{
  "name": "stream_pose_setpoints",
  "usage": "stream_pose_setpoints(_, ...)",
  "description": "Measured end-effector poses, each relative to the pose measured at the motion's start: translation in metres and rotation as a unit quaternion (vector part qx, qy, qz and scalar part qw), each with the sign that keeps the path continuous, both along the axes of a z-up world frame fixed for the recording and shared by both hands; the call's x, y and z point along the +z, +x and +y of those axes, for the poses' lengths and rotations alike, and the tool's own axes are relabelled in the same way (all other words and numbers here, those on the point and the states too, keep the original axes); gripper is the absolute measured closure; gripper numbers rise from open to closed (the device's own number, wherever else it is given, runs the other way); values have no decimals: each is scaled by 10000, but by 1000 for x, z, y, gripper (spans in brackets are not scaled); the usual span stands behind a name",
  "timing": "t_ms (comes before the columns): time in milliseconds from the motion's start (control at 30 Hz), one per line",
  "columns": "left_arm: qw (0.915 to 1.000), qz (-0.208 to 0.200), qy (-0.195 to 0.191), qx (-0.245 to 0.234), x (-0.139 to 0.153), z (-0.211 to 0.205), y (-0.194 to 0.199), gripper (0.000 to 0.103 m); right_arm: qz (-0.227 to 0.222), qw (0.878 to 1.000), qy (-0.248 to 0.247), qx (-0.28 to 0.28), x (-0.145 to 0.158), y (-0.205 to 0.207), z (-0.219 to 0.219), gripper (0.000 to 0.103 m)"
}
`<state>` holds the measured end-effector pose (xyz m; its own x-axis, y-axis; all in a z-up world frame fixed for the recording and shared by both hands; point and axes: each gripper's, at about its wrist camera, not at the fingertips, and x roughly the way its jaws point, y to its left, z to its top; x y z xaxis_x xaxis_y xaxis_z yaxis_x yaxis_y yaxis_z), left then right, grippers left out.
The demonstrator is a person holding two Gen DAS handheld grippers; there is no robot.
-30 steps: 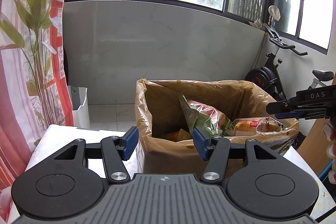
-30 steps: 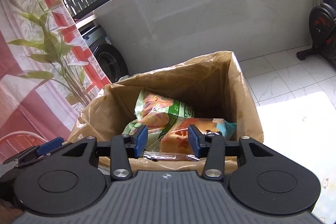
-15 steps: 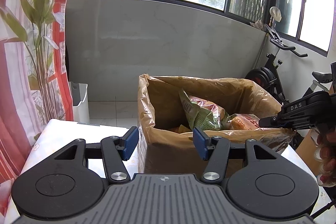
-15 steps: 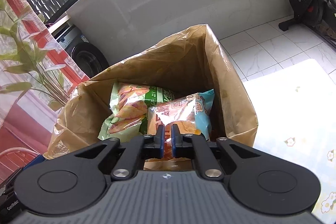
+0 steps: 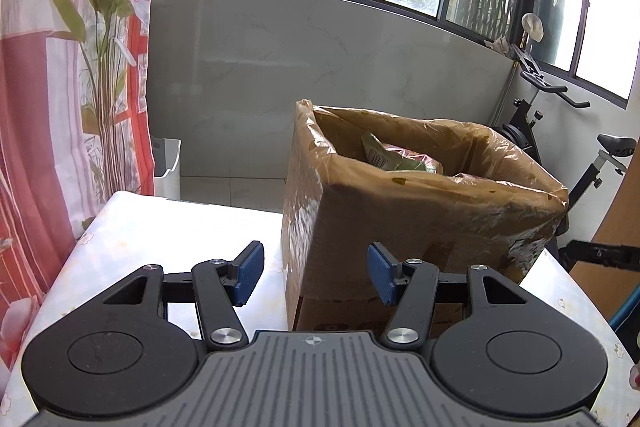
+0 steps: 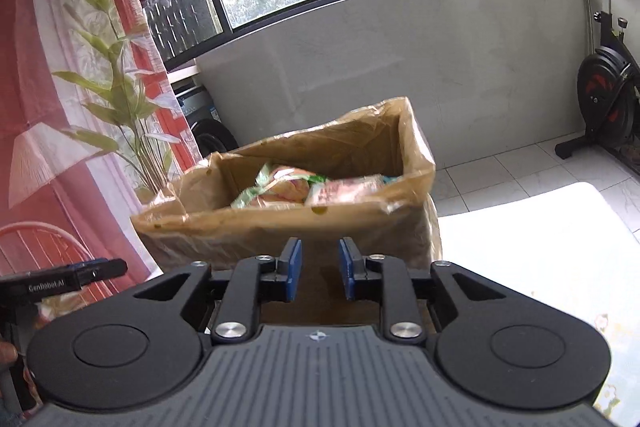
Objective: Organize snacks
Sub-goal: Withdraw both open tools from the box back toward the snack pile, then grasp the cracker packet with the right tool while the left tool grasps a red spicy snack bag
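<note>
The right tool [image 6: 319,275] has pulled back out of the box [image 6: 280,227] and is opening a little, holding nothing. That likely means its snack got dropped in. The left tool [image 5: 316,274] is sitting half open and empty. The snack bags [image 6: 304,187] are lying inside the box on the worktop [image 5: 168,227], long sides slanting across it.

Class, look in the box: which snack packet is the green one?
The green packet, on the left in the cardboard box in the right wrist view; the orange-red packet lies to its right.
</note>
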<state>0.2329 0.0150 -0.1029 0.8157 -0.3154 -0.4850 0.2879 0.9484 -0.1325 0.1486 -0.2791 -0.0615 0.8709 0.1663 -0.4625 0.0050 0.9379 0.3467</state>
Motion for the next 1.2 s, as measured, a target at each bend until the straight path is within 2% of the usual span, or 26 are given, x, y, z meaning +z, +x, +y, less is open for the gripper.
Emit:
stream_pose_setpoints(200,9993,174,-144,289,-23,5,-9,43,1109,9922,-248,-508,-71,-35,-7,79)
stream_pose_setpoints(267,9990,161,-115,398,-28,4,-12,43,1463,9863,-283,-714,-89,-43,-9,72)
stream_pose_setpoints(333,9987,163,-143,465,-32,3,-17,43,1784,9797,-216,-887,-105,-54,-11,49)
stream_pose_setpoints(400,9984,205,-144,504,-37,1,-22,43,1941,9760,-216,-966,-116,-63,-9,42)
stream_pose_setpoints(500,9980,294,-100,548,-45,-3,-28,43,2140,9731,-260,-814,-130,-69,-1,41)
stream_pose_setpoints(567,9977,372,-111,559,-50,-3,-31,43,2075,9750,-267,-744,-133,-69,4,37)
stream_pose_setpoints(700,9965,521,-137,641,-61,-1,-38,43,1981,9759,-765,-499,-140,-60,19,37)
stream_pose_setpoints(867,9938,702,-207,841,-73,4,-44,43,1717,9747,-1419,-187,-148,-54,34,43)
stream_pose_setpoints(1000,9925,812,-106,904,-81,3,-47,43,1465,9738,-1739,-76,-152,-44,28,50)
stream_pose_setpoints(1200,9921,851,27,921,-87,-3,-49,43,1198,9724,-2000,-35,-161,-34,23,51)
